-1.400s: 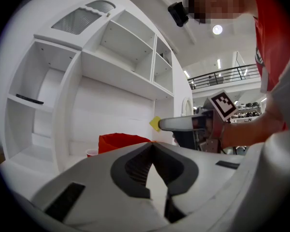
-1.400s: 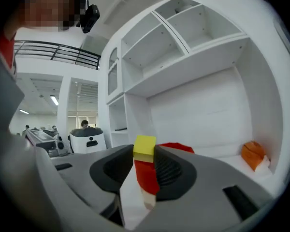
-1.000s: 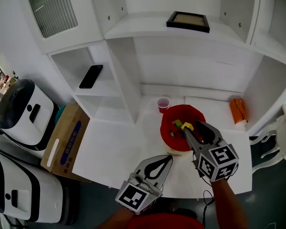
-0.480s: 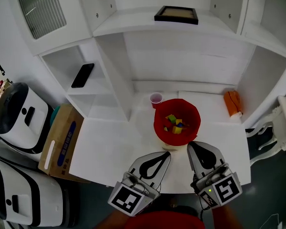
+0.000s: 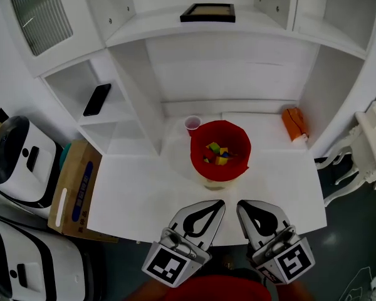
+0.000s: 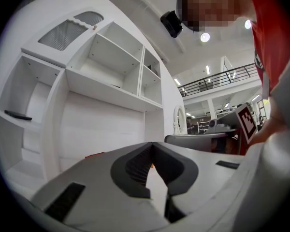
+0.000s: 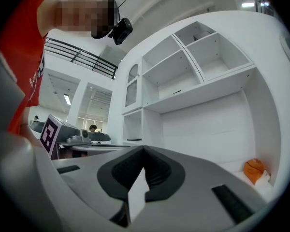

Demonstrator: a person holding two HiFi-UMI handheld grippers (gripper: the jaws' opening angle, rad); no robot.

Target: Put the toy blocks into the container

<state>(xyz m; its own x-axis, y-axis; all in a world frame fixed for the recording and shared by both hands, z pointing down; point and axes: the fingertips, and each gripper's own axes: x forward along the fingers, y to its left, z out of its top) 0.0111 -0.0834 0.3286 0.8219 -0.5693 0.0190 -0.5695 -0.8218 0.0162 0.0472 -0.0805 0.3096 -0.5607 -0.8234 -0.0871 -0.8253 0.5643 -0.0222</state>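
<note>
Both grippers sit low at the near edge of the table (image 5: 138, 193), close to the person's body and well apart from the work. My read is a rest or done pose, not a reach

- left hand-held gripper (image 5: 217, 204): jaws fully together, tips meeting, nothing between them in its own view, so it is empty
- right hand-held gripper (image 5: 241, 204): jaws also pressed together with nothing held. Only a pale sliver of background shows through the gap behind the pads
- both point forward toward the red container (image 5: 238, 133), side by side and near each other but not touching it

Task things: the toy blocks (image 5: 216, 154) (yellow, green and some darker ones) lie in a small heap on the bottom of the container, inside its rim. The container stands upright mid-table, in front of the shelf unit's open bay. I see no loose block on the table around it, so the task looks finished or nearly so. With nothing left to carry, closed empty jaws fit that

Other stuff, not part of the task:
- small pink cup (image 5: 192, 123) just beside the container's far-left side, upright
- orange object (image 5: 294, 123) at the far right against the wall, too small to identify
- dark phone (image 5: 97, 99) lying flat on a left shelf
- framed picture (image 5: 207, 12) flat on the top shelf
- cardboard box (image 5: 75, 187) on the floor beside the table's left edge

Risk if anything continues: the cup sits close enough to the container to get knocked on a reach
</note>
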